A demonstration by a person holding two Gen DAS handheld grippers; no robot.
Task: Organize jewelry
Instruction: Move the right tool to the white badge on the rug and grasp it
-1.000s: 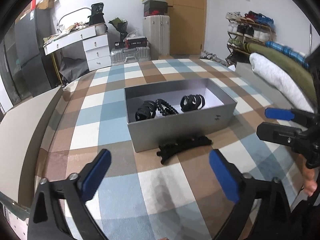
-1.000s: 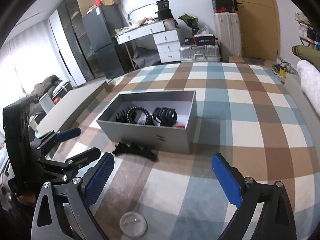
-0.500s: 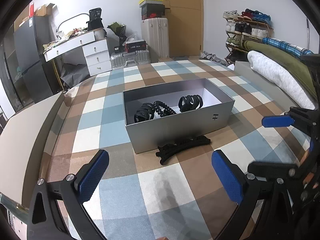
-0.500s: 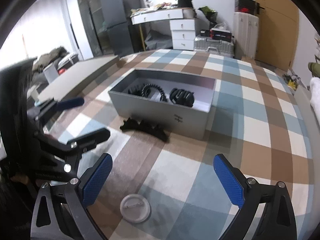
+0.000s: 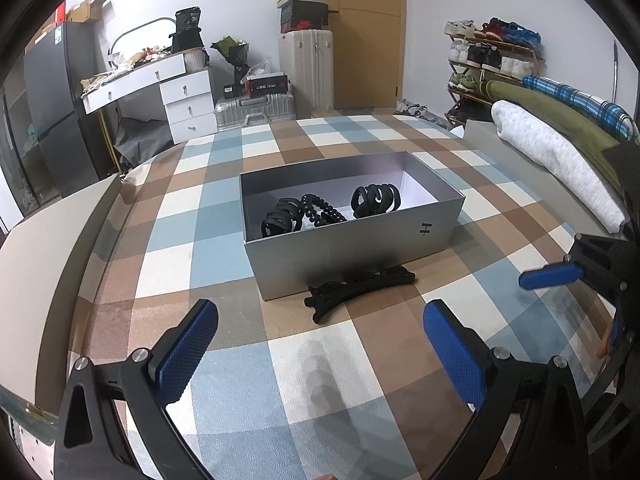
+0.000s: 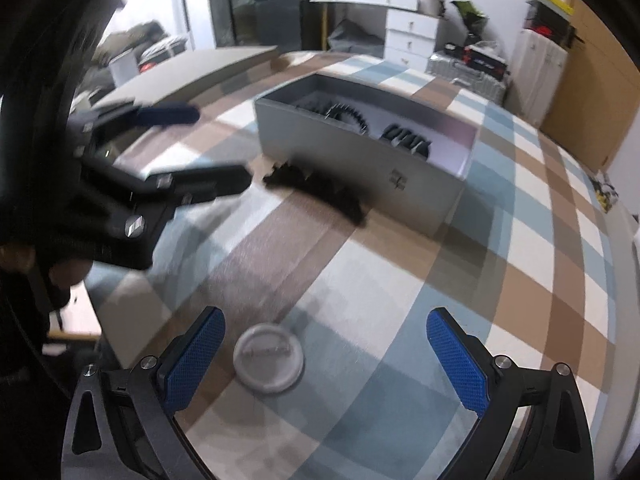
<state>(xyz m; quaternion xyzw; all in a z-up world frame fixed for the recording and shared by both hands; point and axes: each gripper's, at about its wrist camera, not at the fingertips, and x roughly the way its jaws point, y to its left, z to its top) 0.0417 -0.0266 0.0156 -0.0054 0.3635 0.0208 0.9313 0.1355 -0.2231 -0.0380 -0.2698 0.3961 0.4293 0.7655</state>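
Note:
An open grey box (image 5: 352, 254) (image 6: 360, 156) sits on the checked cloth and holds black hair clips and a coiled tie (image 5: 320, 210). A long black hair clip (image 5: 360, 286) (image 6: 320, 190) lies on the cloth against the box's front wall. My left gripper (image 5: 320, 346) hovers open a little short of that clip, nothing between its blue pads. My right gripper (image 6: 326, 354) is open too, low over the cloth, with a round white badge (image 6: 269, 357) lying between its fingers. The left gripper (image 6: 192, 148) also shows at the left of the blurred right wrist view.
The checked cloth (image 5: 192, 216) covers a large surface. Rolled blankets (image 5: 560, 160) lie along the right edge, a beige board (image 5: 44, 248) along the left. A white desk (image 5: 160, 84), suitcases (image 5: 306, 68), a shoe rack (image 5: 492, 56) and a door stand beyond.
The right gripper has swung left and dipped toward the cloth, so the white badge now lies between its fingers. The left gripper has drifted slightly nearer the long clip. Both stay open.

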